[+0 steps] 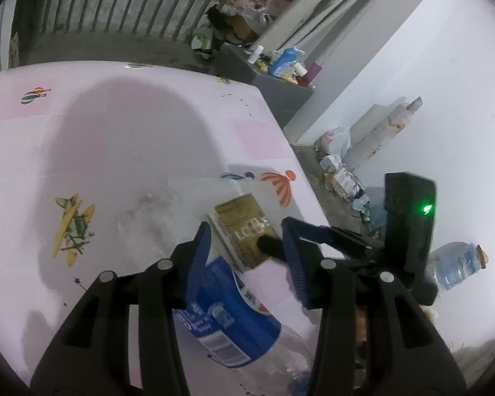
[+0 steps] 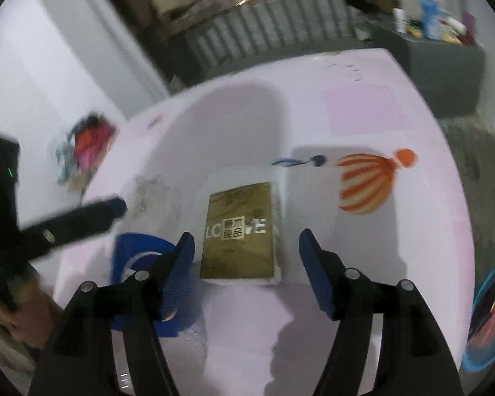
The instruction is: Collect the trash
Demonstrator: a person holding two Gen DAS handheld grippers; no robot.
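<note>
Left gripper (image 1: 247, 257) clamps crushed plastic bottle (image 1: 227, 326) with blue label, lifted off table (image 1: 122, 138).

Right gripper (image 2: 246, 264) jaws wide, empty, poised over gold tissue pack (image 2: 239, 231) near table's right edge.

1 item collected, 1 left. Bin not visible.

The far half of the table (image 1: 122, 125) lay bare and passable. Near its right edge, the gold packet (image 2: 239, 231) and the blue-labelled bottle (image 1: 224, 323) just beside it blocked passage. A grey bin (image 1: 280, 89) stood beyond the far right corner.
</note>
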